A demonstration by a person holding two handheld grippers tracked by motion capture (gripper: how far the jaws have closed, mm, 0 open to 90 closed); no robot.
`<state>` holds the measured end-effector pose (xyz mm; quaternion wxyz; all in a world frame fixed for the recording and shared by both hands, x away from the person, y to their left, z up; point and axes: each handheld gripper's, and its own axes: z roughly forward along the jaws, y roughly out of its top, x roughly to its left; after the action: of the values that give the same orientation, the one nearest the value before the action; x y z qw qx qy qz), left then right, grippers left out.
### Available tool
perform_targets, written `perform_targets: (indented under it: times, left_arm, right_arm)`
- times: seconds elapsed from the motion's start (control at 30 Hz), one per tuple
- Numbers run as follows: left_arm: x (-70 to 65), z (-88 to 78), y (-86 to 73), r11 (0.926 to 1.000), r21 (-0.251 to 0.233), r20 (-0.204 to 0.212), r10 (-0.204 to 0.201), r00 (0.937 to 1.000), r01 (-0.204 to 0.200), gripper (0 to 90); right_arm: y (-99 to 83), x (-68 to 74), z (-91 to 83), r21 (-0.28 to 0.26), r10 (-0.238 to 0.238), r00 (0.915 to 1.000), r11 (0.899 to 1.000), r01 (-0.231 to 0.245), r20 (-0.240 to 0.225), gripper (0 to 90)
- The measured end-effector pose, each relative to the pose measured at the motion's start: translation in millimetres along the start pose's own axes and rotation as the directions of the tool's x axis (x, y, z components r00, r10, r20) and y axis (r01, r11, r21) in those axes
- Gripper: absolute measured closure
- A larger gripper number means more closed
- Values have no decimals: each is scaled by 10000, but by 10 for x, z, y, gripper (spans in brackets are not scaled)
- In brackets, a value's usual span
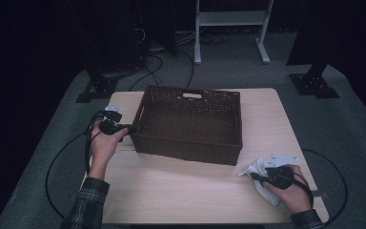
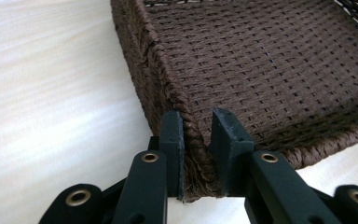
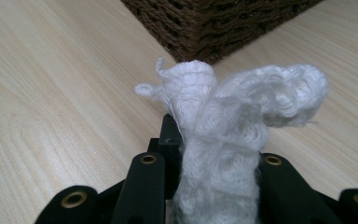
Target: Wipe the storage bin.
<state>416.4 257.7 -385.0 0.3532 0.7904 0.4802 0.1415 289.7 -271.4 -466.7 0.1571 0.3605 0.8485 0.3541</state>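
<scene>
While the left gripper (image 1: pixel 124 128) is clamping its jaws on the rim at the near left corner of the brown woven basket (image 1: pixel 190 125) in the middle of the worktop (image 1: pixel 181 186), the right gripper (image 1: pixel 259 177) is gripping a white cloth (image 1: pixel 262 168) near the basket's near right corner.

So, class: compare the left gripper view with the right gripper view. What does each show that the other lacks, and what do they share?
Left gripper view alone: the left gripper with its jaws on either side of the basket's braided rim at a corner, one jaw outside and one inside, plus the basket's woven inner floor.

Right gripper view alone: the right gripper closed on a bunched white cloth that bulges above the jaws, and the basket's outer corner seen from low down.

Shared: the dark brown wicker basket and the pale wooden table.
</scene>
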Motion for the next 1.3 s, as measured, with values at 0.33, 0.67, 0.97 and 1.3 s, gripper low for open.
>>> perform_targets:
  times: [0.33,0.67,0.97,1.3]
  left_arm:
    - [-117,-196,-198,9997,-212,-195,71,9998,-75,674]
    - [-137,-372,-90,9835,-607,1058,1762,9787,-1705,513]
    - [-251,-237,-113,9601,-102,1945,2759,9413,-2794,502]
    - [-315,-173,-171,9412,-163,2385,3313,9129,-3374,602]
  right_arm:
    - [17,15,19,36,-104,9999,9999,104,-50,725]
    - [17,26,18,35,-70,9999,10000,71,-77,725]
    - [12,76,21,141,-300,9993,9994,303,-211,724]
    - [-14,88,12,173,-264,9994,9995,268,-210,724]
